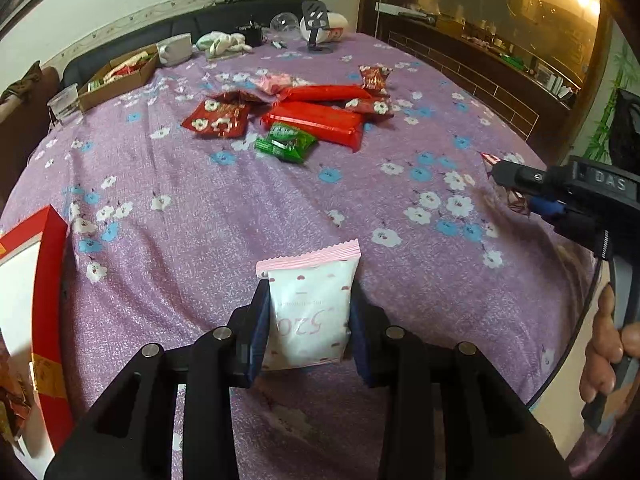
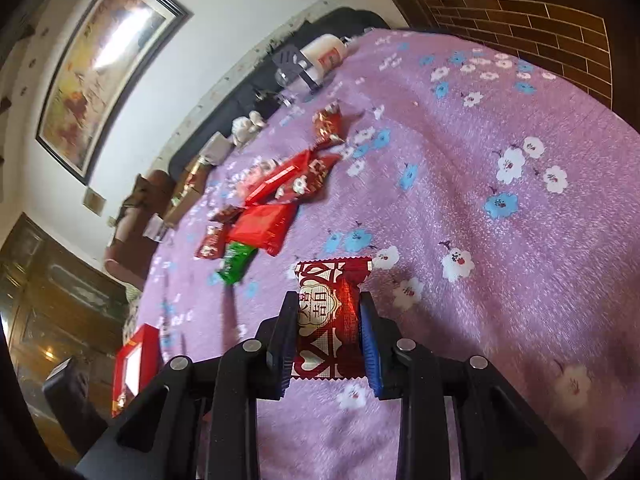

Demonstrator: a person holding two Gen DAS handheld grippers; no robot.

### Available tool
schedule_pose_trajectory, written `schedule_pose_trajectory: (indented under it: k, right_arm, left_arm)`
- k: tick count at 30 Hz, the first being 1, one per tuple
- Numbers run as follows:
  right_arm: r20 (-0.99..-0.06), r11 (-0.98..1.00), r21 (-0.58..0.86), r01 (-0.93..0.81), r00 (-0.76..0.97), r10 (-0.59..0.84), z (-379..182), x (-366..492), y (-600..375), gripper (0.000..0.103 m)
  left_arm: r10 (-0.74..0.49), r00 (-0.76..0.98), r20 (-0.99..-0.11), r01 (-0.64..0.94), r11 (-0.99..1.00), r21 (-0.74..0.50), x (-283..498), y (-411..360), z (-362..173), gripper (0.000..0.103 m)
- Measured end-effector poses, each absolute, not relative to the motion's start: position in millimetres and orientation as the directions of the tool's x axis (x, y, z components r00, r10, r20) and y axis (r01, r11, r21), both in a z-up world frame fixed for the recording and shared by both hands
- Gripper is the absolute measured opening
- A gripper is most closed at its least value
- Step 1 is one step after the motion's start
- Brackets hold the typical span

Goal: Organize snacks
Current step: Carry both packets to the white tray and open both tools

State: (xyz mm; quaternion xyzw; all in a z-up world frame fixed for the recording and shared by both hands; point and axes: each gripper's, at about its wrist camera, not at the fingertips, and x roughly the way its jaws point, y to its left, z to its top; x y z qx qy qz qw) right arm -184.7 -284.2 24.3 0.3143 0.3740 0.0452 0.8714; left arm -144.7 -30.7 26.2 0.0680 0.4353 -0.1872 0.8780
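The left claw [image 1: 308, 316] pinches a pink-white packet [image 1: 310, 308] and the right claw [image 2: 328, 324] a red candy [image 2: 332, 312] above the table [image 1: 200, 220]; either slick wrapper may slip out.

Matt floral cloth [image 1: 240, 216] covers the counter; glossy foil-like red packet [image 2: 332, 312], matt pink-white sachet [image 1: 310, 308], matt black plastic left tool [image 1: 306, 316].
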Motion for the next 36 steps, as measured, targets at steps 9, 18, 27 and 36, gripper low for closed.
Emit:
schedule_pose_trajectory:
  k: [9, 18, 27, 36]
  right_arm:
    - [-0.548, 0.803, 0.587, 0.106, 0.782, 0.296, 50.2, -223.2, -288.6, 0.029]
    - [-0.516, 0.799, 0.594, 0.095, 0.806, 0.289, 61.7, -235.1, -295.8, 0.029]
    - [-0.504, 0.797, 0.597, 0.090, 0.815, 0.285, 72.3, -234.6, -292.5, 0.029]
    - [-0.493, 0.820, 0.565, -0.087, 0.762, 0.420, 98.1, -207.3, -210.1, 0.029]
  left_arm:
    - [-0.282, 0.626, -0.727, 0.381, 0.924, -0.030, -151.9, -36.0, 63.0, 0.033]
    - [-0.307, 0.694, -0.652, 0.363, 0.930, -0.051, -165.9, -19.9, 95.3, 0.033]
    - [-0.310, 0.756, -0.576, 0.340, 0.939, -0.058, -181.5, 10.2, 122.4, 0.033]
    - [-0.162, 0.835, -0.525, 0.148, 0.987, -0.068, -198.7, 112.2, 139.3, 0.033]
